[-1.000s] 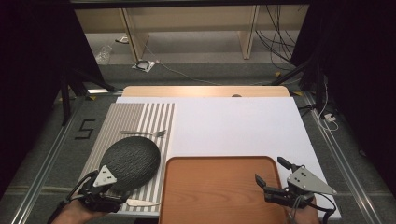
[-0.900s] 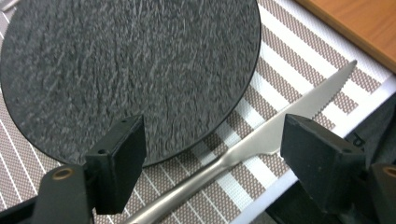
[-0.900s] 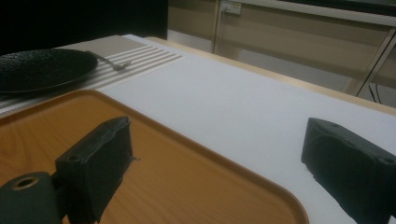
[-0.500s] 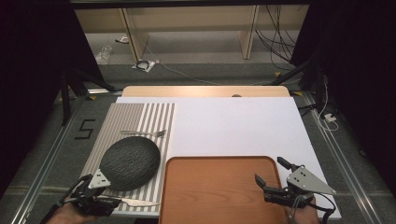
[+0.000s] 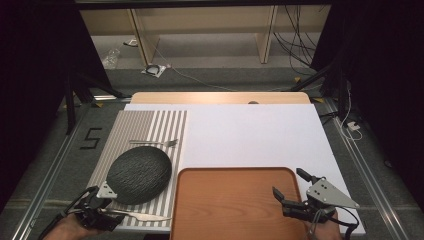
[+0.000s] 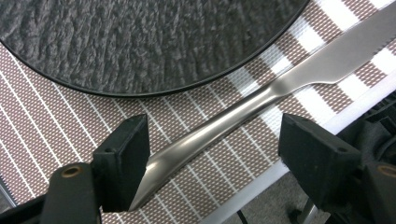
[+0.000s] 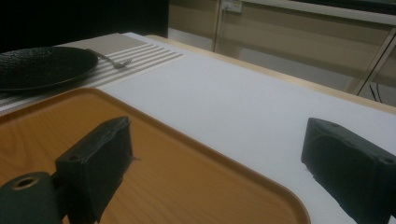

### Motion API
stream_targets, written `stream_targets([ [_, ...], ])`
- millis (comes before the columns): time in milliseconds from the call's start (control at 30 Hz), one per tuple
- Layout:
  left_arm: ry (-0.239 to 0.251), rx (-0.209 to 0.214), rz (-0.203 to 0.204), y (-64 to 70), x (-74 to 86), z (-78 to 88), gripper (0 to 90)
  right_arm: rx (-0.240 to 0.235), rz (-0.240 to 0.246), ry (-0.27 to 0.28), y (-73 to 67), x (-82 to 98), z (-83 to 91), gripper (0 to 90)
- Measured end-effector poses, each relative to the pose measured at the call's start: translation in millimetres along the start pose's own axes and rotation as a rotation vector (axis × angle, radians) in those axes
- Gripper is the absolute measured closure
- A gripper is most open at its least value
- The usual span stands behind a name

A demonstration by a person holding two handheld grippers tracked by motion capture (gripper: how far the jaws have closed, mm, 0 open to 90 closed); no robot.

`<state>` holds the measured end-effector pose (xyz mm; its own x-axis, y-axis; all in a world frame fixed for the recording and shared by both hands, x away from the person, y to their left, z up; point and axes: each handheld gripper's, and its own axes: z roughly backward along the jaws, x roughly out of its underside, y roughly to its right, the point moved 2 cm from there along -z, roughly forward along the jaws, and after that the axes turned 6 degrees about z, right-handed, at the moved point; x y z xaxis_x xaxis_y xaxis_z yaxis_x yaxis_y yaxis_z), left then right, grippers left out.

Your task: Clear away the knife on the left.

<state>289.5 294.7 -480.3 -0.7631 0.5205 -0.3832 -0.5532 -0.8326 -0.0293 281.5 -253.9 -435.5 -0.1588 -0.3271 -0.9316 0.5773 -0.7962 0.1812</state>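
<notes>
The left gripper has pulled back off the plate, its 2 jaws now sitting apart around the knife handle; the right gripper is hovering apart over the tray.

The knife is cut off at the right edge of the left gripper view, its tip unseen, and its handle end is hidden behind the near-left pad. The black plate is cropped at the top edge. In the high view, the fork is too small for detail.
</notes>
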Motion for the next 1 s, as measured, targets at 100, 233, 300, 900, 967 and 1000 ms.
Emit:
stream_targets([
  [100,-0.011,0.028,0.003,-3.7,-0.9,-2.1,25.7,0.000,0.000,0.000,-0.2,-0.1,-0.1,9.8],
  [233,-0.037,0.041,-0.011,-4.6,-3.0,-7.1,26.0,-0.001,-0.001,-0.001,-0.1,0.0,0.0,9.9],
  [300,-0.047,0.046,-0.021,-3.8,-4.3,-8.7,26.4,-0.001,0.000,-0.001,-0.1,0.1,-0.1,9.9],
  [900,-0.138,0.088,-0.108,3.3,-12.7,-10.7,39.5,-0.003,0.004,-0.011,-1.0,0.9,-1.6,10.1],
  [967,-0.148,0.085,-0.134,5.8,-13.7,-10.1,40.4,-0.003,0.008,-0.020,-0.7,1.1,-1.4,10.1],
  [1000,-0.152,0.081,-0.149,7.3,-14.2,-9.8,41.7,-0.003,0.007,-0.019,-0.7,1.2,-1.7,10.1],
])
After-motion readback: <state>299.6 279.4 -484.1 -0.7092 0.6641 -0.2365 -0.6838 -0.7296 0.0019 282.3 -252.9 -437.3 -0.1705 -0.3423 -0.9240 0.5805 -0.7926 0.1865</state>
